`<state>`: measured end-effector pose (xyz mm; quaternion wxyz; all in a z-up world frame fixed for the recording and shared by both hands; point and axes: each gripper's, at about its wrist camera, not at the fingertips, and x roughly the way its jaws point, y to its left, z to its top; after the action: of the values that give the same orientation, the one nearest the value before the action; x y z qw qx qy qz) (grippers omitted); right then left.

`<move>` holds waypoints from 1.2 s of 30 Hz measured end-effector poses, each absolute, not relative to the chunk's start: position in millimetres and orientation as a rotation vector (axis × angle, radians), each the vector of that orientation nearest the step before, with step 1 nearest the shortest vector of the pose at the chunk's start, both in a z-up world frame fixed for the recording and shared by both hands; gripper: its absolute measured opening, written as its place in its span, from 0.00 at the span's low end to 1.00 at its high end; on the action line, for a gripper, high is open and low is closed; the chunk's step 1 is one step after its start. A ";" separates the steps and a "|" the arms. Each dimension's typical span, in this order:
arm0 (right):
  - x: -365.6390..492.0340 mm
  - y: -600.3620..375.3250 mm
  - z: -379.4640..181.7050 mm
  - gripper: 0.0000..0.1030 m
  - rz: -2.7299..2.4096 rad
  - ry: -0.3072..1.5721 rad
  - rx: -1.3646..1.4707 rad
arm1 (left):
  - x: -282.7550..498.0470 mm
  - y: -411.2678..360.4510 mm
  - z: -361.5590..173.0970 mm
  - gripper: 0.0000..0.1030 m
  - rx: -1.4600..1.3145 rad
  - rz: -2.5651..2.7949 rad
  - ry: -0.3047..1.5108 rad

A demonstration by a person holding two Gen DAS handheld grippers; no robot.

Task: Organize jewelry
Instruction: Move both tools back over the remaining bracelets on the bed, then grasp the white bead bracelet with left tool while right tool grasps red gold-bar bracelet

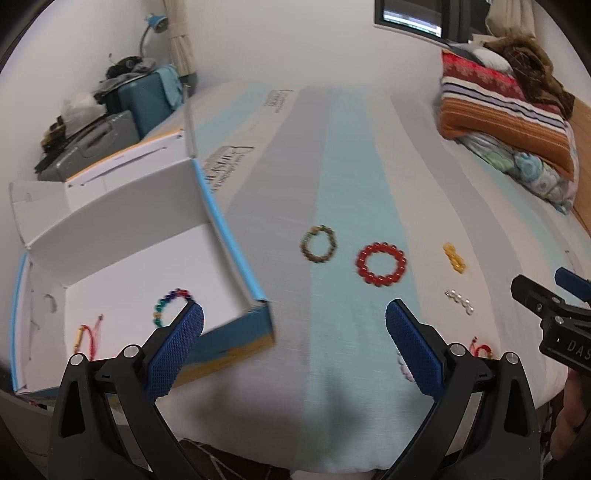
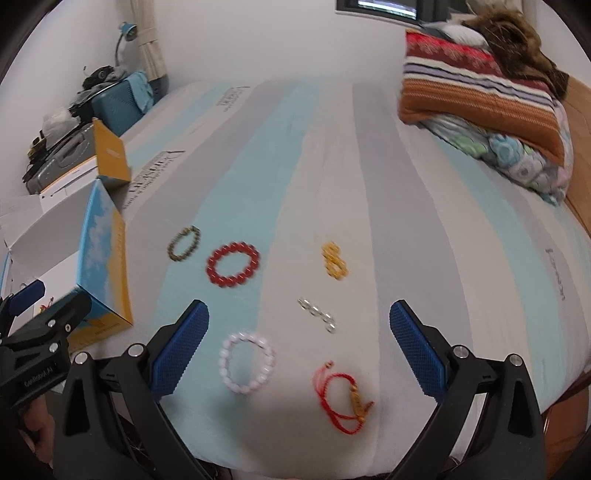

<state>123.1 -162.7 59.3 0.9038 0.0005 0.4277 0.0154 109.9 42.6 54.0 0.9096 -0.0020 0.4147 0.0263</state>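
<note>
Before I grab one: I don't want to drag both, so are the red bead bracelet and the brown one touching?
Apart. The right wrist view shows bare sheet between the red bracelet and the brown bracelet.

A striped mattress (image 2: 332,147) carries folded blankets (image 2: 480,99) at its far corner — suitcases (image 1: 110,122) and a blue lamp (image 1: 155,22) stand beyond.

Striped cloth covers the bed (image 2: 332,147), matt and finely woven. The box (image 1: 147,258) looks like smooth white cardboard inside, printed blue outside. Glossy beads gleam on the red bracelet (image 2: 232,264). Blue fingers (image 2: 181,349) show a rough, knurled rubbery texture against matt black plastic arms with shiny metal rivets.
</note>
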 end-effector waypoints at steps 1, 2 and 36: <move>120.6 -169.3 54.3 0.92 0.024 0.891 0.009 | 110.9 40.2 51.7 0.94 -0.005 0.049 0.860; 118.8 -173.9 51.0 0.92 0.020 0.897 0.015 | 112.0 36.5 48.0 0.94 -0.006 0.041 0.866; 100.7 -224.8 -78.0 0.84 0.019 1.066 0.107 | 158.1 -33.6 -89.2 0.93 0.069 -0.123 1.053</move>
<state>100.7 -224.8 -78.0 0.8598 0.0509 0.5080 0.0091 158.1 -33.6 -89.2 0.8621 0.0330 0.5022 -0.0588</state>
